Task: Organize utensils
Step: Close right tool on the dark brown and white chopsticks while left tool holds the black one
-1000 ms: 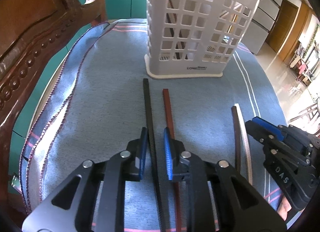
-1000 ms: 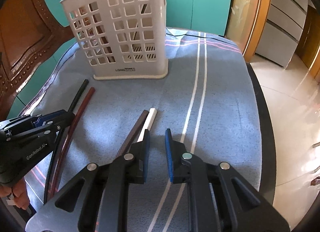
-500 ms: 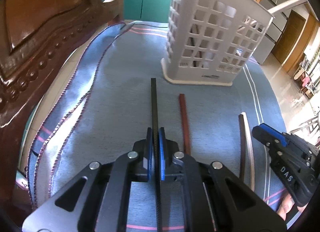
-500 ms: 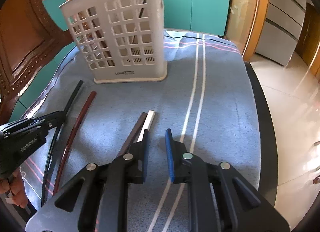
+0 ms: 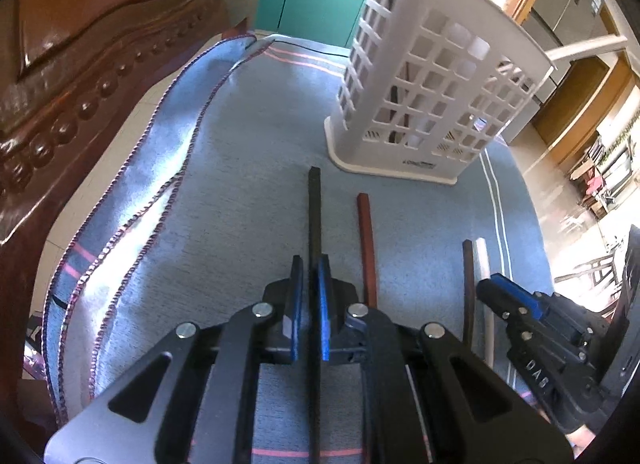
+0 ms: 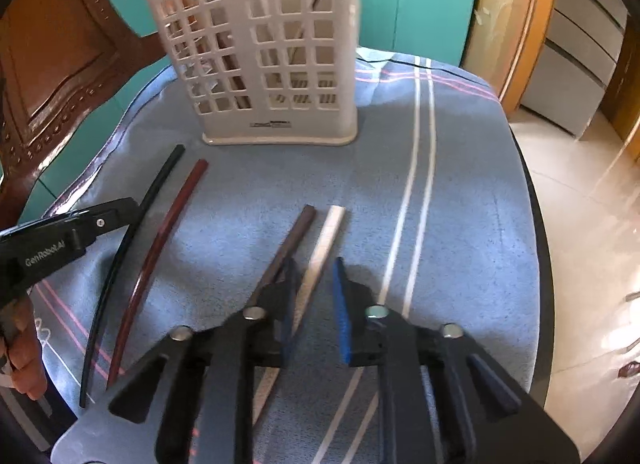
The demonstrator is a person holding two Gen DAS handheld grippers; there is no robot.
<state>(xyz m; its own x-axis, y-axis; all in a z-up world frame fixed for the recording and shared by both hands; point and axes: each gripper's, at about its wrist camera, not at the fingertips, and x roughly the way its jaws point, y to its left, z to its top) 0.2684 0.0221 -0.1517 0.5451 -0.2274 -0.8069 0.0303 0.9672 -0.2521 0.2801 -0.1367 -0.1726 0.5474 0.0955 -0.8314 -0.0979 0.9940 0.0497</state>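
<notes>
The black stick's (image 5: 315, 219) near end is hidden behind the left gripper (image 5: 309, 284). The white stick's (image 6: 326, 240) lower part passes behind the right gripper (image 6: 314, 284), which is motion-blurred. The rack's (image 6: 264, 47) top is cut off by the right-wrist picture's edge, and its label is too small to read. What stands inside the rack shows only in slivers through the grid. The counter's (image 5: 248, 199) near edge is hidden.
</notes>
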